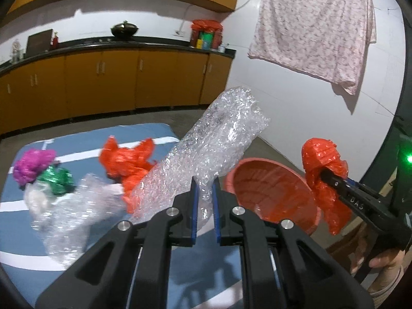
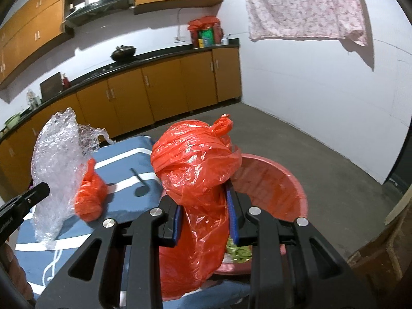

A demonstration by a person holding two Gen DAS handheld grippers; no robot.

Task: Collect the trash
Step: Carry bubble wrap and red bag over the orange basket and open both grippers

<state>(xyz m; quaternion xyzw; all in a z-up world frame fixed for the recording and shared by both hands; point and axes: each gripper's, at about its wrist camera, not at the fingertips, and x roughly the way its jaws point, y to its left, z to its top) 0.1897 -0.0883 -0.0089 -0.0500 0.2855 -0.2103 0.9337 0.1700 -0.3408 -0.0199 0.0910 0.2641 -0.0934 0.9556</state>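
My right gripper (image 2: 206, 213), clamped on a red plastic bag (image 2: 195, 170), sits nearest the red basin (image 2: 278, 180); my left gripper (image 1: 204, 200) grips bubble wrap (image 1: 219, 139), basin to its right.

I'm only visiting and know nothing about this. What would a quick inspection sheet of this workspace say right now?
Surface: blue cloth with white stripes over a table.
Job's things: pink basin at the table's edge; clear bubble wrap and an orange bag held up; on the cloth a second orange bag, purple wad, green wad, more clear plastic.
Clutter: nothing seen.
Grippers: left tool shut on the bubble wrap; right tool shut on the orange bag.
Cables: nothing seen.
Surroundings: orange kitchen cabinets, wok, hanging floral cloth.
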